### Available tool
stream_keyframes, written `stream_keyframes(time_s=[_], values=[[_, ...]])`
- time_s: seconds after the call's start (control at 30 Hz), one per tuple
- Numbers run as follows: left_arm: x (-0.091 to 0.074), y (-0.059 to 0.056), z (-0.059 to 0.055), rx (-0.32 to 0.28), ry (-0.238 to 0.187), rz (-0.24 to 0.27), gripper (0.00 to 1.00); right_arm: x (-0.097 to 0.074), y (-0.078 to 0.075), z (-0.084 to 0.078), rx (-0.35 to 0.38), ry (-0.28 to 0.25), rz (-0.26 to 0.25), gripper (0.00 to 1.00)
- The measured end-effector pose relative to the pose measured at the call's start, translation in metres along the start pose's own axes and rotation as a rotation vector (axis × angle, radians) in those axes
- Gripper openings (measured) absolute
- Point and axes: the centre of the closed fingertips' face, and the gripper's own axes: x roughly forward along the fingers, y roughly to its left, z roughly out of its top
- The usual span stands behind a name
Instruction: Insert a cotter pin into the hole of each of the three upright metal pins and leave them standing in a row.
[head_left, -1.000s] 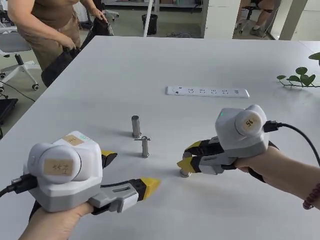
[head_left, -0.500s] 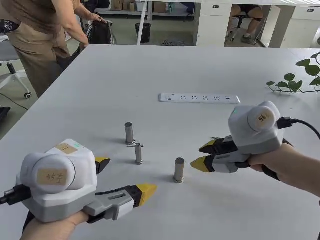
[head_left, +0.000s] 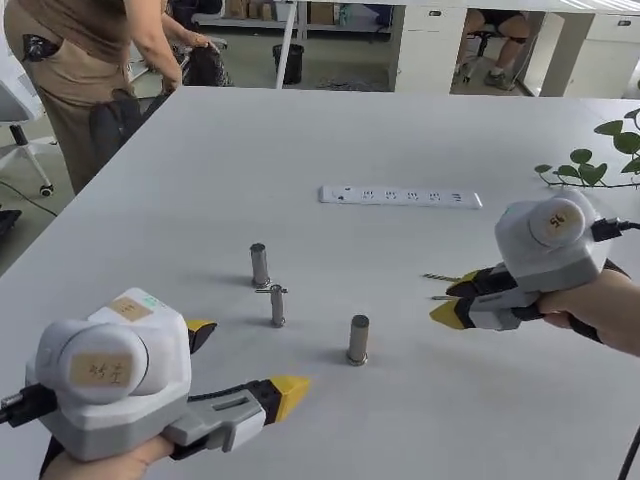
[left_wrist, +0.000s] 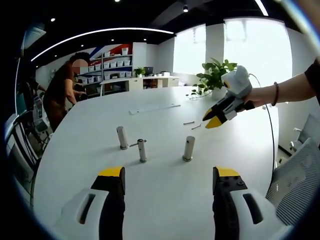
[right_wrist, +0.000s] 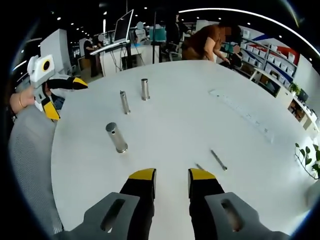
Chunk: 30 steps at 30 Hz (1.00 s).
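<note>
While the L gripper (head_left: 245, 362) hangs low over the near-left part of the white table (head_left: 330, 130), its jaws stand wide apart w/ nothing between them. R gripper (head_left: 455, 298) is held on the right side, tips close above the tabletop — jaws parted only a little, nothing gripped. Three metal pins (left_wrist: 188, 148) stand upright in a slanted row btwn the two grippers: far pin (head_left: 259, 265), mid pin (head_left: 277, 306), near pin (head_left: 358, 339). Mid pin has a cotter pin (head_left: 268, 290) through its top, sticking out sideways; far & near pins have bare tops. Two loose cotter pins (right_wrist: 218, 160) lie flat on the table just ahead of the R gripper's tips, well apart from the near pin. Power strip (head_left: 400, 197) lies further back, plant (head_left: 590, 165) at the right edge — a person (head_left: 90, 60) stands by the far-left corner.
</note>
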Motion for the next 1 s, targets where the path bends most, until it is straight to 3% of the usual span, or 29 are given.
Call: stream_keyframes(time_s=[0.47,0.63,1.0], values=[[0.005,0.002,0.001,-0.011,-0.018,-0.001,0.80,0.009,-0.041,-0.024,0.043,0.088,-0.086,0.18],[0.006,0.006,0.004,-0.012,-0.034,-0.001,0.85,0.016,-0.049,-0.030,0.038,0.122,-0.087,0.18],[0.009,0.011,0.007,0.009,-0.043,-0.009,0.93,0.029,-0.057,-0.034,-0.062,0.204,-0.051,0.16]])
